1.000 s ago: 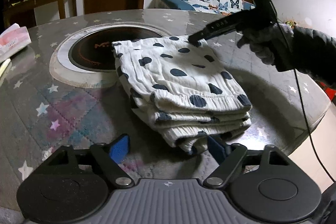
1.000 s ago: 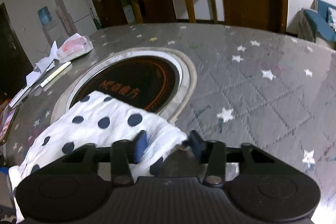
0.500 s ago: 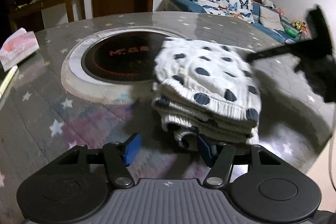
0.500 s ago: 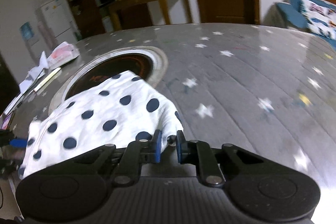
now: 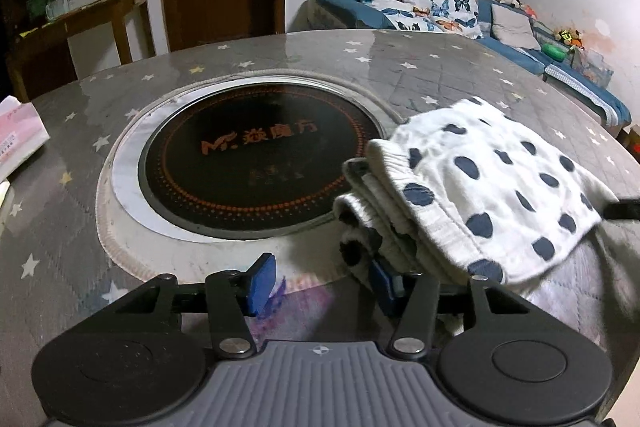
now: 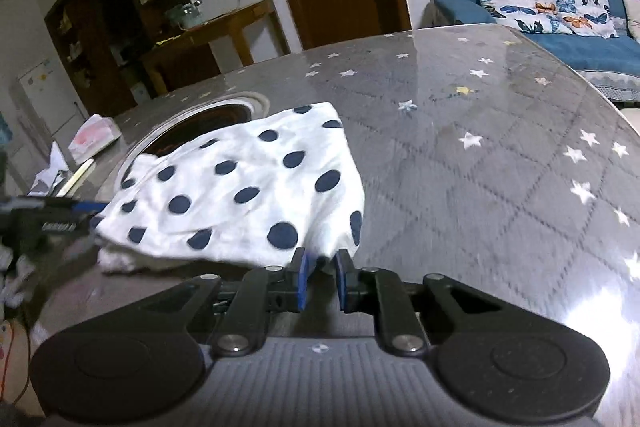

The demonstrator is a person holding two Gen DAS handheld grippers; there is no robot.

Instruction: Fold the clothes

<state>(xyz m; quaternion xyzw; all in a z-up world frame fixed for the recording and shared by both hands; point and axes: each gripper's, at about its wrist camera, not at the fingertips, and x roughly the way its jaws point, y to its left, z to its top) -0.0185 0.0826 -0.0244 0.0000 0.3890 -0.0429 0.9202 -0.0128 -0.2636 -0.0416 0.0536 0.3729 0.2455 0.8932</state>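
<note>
A folded white garment with dark blue dots (image 5: 492, 203) lies on the round star-patterned table, right of the cooktop. It also shows in the right wrist view (image 6: 244, 195). My left gripper (image 5: 320, 283) is open, its right finger touching the garment's stacked waistband edge. My right gripper (image 6: 320, 277) is shut on the garment's near corner, which hangs between the pads. The left gripper's finger (image 6: 60, 213) shows at the garment's far left edge in the right wrist view.
A black round cooktop (image 5: 256, 159) is set into the table (image 5: 60, 227). A pink tissue pack (image 5: 20, 135) and papers (image 6: 52, 171) lie at the left rim. A blue sofa (image 5: 440, 11) and wooden side table (image 6: 216, 39) stand beyond.
My right gripper closed on the garment's corner and dragged the garment right, off the cooktop. My left gripper stayed open and now sits at the waistband's left end.
</note>
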